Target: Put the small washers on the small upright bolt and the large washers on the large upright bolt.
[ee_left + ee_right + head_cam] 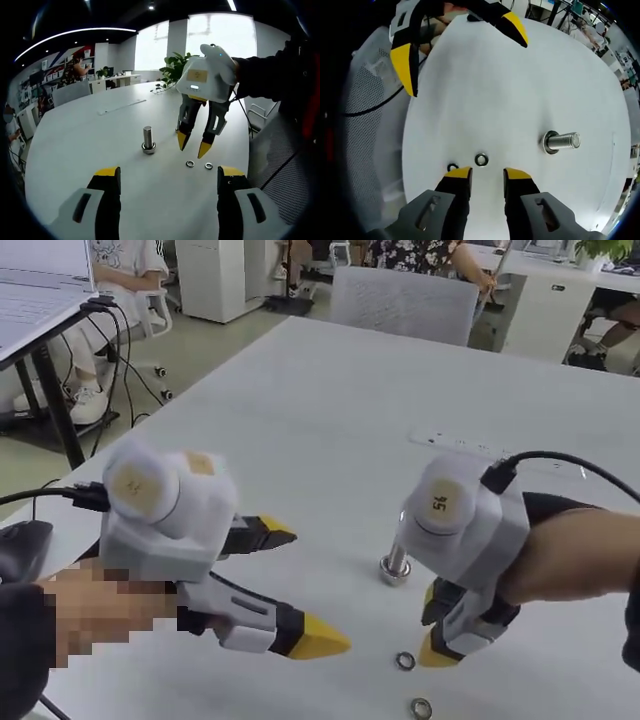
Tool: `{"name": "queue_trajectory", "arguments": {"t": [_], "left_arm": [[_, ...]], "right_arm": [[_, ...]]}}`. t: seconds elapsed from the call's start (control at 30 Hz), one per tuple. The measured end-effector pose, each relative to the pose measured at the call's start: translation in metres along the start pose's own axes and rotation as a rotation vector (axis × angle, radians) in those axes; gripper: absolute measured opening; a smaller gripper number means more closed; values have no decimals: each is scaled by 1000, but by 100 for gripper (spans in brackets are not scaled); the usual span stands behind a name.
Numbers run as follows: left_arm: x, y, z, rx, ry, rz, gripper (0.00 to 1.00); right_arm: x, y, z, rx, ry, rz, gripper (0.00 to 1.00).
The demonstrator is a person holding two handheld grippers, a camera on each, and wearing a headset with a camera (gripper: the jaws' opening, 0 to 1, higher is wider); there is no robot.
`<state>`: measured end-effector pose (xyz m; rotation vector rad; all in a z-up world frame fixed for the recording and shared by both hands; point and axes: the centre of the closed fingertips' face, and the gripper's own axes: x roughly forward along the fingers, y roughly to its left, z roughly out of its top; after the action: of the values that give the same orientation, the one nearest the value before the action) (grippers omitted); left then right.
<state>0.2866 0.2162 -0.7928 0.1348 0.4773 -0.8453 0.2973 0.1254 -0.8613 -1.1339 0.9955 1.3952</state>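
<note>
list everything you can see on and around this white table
white table: one, white, under everything
upright steel bolt: one, silver, standing on the table between the grippers
small metal ring washers: two, silver, flat on the table by the right gripper's tips
long flat strip: one, white, on the table's far side
mesh office chair: one, grey, behind the table's far edge
left gripper: one, white body, black jaws with yellow tips, jaws wide open, left of the bolt
right gripper: one, same colours, jaws open, tips just short of the washers
</note>
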Motion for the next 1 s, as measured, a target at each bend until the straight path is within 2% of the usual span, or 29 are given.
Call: {"name": "queue_trajectory", "arguments": {"t": [0.5,1.0], "left_arm": [[-2,-2,0,7,-2,-5,79],[-2,-2,-1,6,-6,-5,79]], "right_arm": [[14,9,8,-31,8,19,22],[20,11,5,-49,22,17,18]]}}
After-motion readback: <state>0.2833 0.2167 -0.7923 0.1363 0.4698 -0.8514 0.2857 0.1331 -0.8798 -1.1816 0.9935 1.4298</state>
